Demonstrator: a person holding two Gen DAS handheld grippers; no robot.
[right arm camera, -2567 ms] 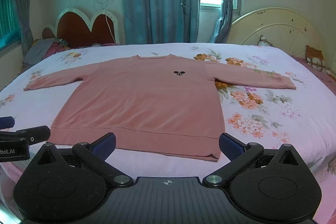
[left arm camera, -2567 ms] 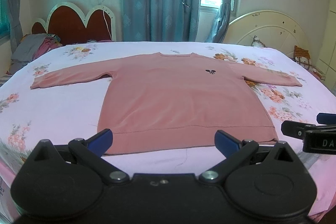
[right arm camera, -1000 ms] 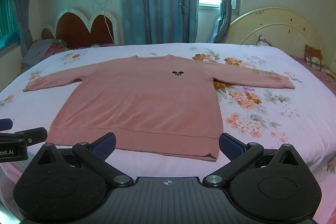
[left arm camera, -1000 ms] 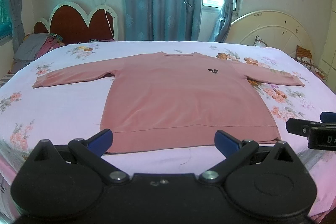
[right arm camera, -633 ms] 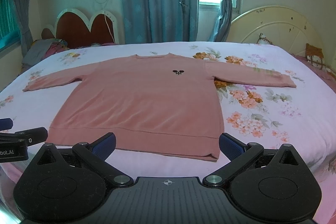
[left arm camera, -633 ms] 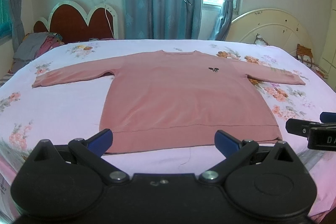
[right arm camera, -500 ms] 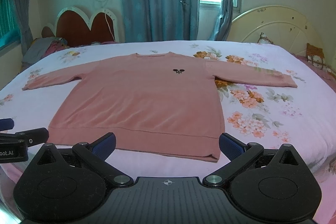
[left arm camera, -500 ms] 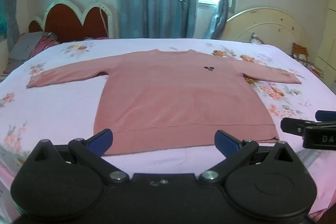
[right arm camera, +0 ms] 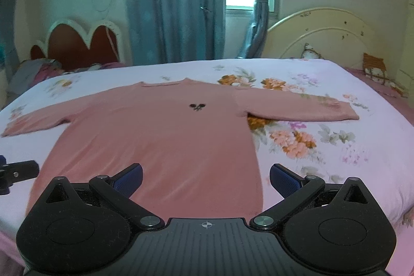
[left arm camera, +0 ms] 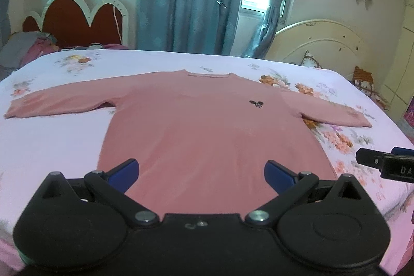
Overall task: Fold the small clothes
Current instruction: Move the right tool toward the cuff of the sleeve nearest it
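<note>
Left wrist view. The pink long-sleeved knit sweater with a small black chest emblem lies flat and face up on the white floral-print bed sheet, collar toward the far side, both sleeves spread straight out. The left gripper is over the near hem with its jaws spread wide and nothing between them. Its blue pads stand above the lower body panel; whether they touch the cloth cannot be told. The near hem itself is hidden behind the gripper body. The tip of the other tool shows at the right edge, beside the garment's right side seam.

Right wrist view. The right gripper is likewise over the lower body of the sweater, jaws fully apart and empty. The right sleeve lies across the orange flower print, cuff well apart from the body.

Handling assessment. The garment appears light, soft and limp, with no stiffness of its own; any unsupported part will sag and drag. The knit probably grips the sheet somewhat, so a pull along the surface may drag or wrinkle the sheet. Recommended holds: a doubled edge, such as a cuff, a shoulder seam or a hem corner, pinching through both layers. One grip per gripper, lifted together, should keep the fold line straight.
</note>
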